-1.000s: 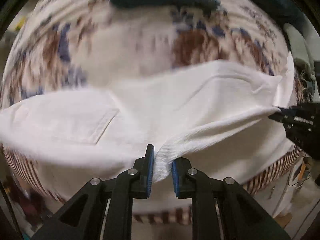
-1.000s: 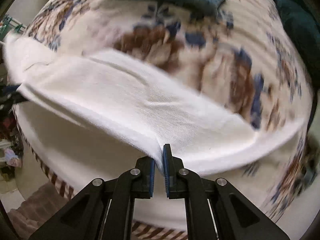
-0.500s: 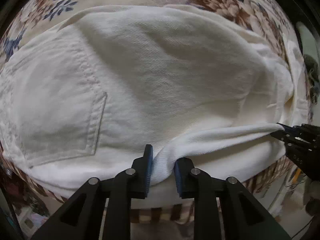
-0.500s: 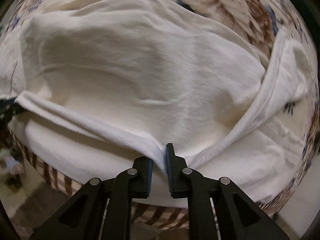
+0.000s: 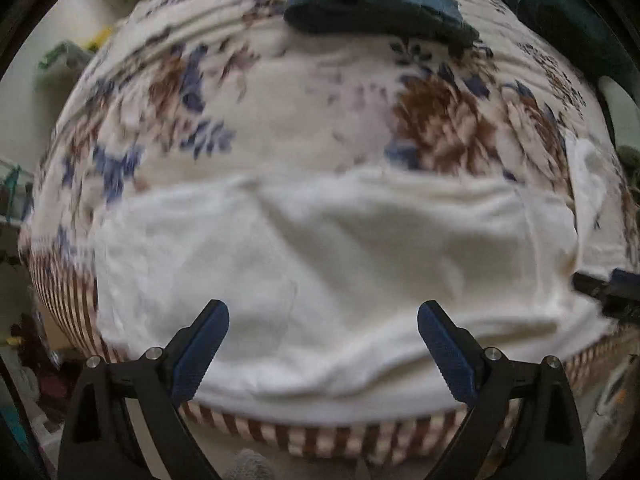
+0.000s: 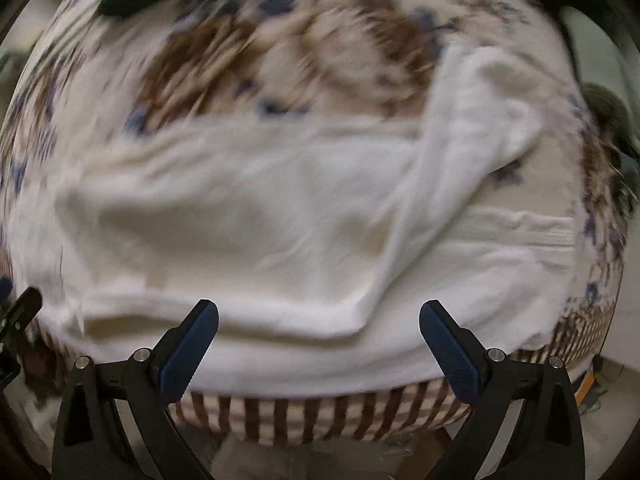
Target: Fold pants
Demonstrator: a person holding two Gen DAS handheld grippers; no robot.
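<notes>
Your white cotton pants [image 5: 320, 264] lie folded and rumpled across the bed's near edge, 1 loose end [image 6: 492, 112] flopped up at the right.

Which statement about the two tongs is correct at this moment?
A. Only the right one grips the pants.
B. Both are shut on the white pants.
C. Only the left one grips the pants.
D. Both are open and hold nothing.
D: the left tongs and right tongs stand wide apart, and the white pants lie loose on the floral bedspread.
</notes>
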